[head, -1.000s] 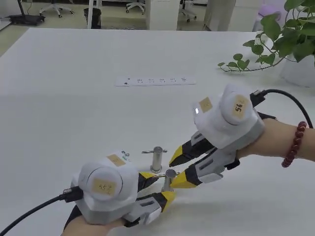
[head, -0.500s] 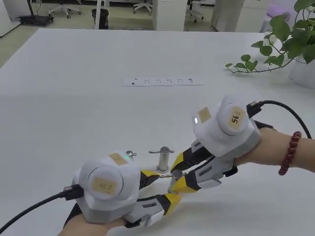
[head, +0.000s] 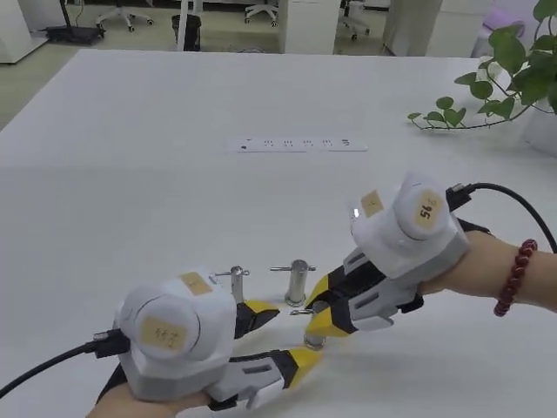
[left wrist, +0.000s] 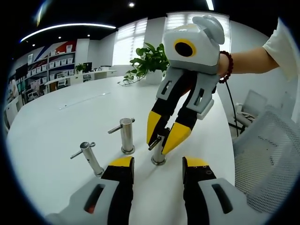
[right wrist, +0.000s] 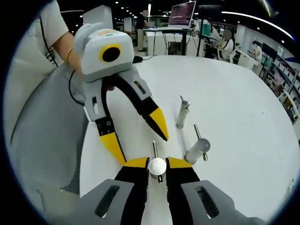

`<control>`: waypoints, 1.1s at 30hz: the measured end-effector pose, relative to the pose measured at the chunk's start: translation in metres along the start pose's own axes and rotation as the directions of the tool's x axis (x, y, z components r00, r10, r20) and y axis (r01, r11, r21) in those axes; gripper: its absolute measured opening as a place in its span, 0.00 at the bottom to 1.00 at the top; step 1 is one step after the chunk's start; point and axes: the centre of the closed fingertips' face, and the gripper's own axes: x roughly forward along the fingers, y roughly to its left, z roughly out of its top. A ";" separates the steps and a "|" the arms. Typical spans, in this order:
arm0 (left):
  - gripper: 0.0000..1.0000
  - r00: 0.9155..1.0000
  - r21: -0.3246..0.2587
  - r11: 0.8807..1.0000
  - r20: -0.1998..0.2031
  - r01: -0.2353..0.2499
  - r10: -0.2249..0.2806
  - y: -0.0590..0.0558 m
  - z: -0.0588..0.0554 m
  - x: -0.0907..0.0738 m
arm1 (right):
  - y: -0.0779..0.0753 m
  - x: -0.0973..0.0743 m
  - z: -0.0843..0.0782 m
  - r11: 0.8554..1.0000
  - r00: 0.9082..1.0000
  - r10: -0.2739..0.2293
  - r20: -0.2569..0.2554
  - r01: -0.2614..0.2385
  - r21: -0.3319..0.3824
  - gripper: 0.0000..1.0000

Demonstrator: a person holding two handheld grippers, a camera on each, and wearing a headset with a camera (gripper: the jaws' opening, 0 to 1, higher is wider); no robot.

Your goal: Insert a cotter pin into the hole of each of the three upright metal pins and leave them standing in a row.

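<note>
Three upright metal pins stand near the table's front edge. The left pin [head: 237, 284] [left wrist: 91, 158] and the middle pin [head: 298, 277] [left wrist: 126, 136] each carry a cotter pin crosswise through the top. My right gripper [head: 315, 309] [right wrist: 158, 164] is shut on the head of the nearest pin [head: 312, 340] [right wrist: 157, 165] [left wrist: 158, 154], and a thin cotter pin [left wrist: 153, 143] pokes out between its yellow tips. Just short of that pin, my left gripper [head: 283, 341] [left wrist: 159, 163] is open and holds nothing.
A white power strip [head: 300, 144] lies mid-table. A potted plant [head: 513, 61] stands at the far right edge. A cable [head: 48, 370] trails from the left gripper, another from the right. Bare white tabletop [head: 130, 192] spreads to the left and behind the pins.
The head view has shifted. My left gripper has drawn back a little from the nearest pin, uncovering the left pin. The right gripper stays shut on the nearest pin.
</note>
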 end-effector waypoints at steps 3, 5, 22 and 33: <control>0.40 1.000 -0.003 1.000 0.010 -0.001 0.001 0.001 0.002 -0.004 | 0.000 0.000 0.000 1.000 1.000 -0.004 0.002 0.004 0.003 0.14; 0.40 1.000 -0.011 1.000 0.018 -0.002 0.002 0.001 0.003 -0.006 | 0.000 0.000 0.001 1.000 1.000 -0.006 0.004 0.006 0.005 0.14; 0.41 0.998 -0.024 0.999 0.058 -0.029 0.030 0.009 0.011 -0.032 | -0.006 -0.013 -0.005 1.000 1.000 -0.013 -0.002 0.013 -0.016 0.13; 0.45 0.995 -0.047 0.997 0.071 -0.067 0.071 0.018 0.009 -0.045 | -0.028 -0.023 -0.018 0.999 0.999 -0.043 -0.023 0.042 -0.013 0.13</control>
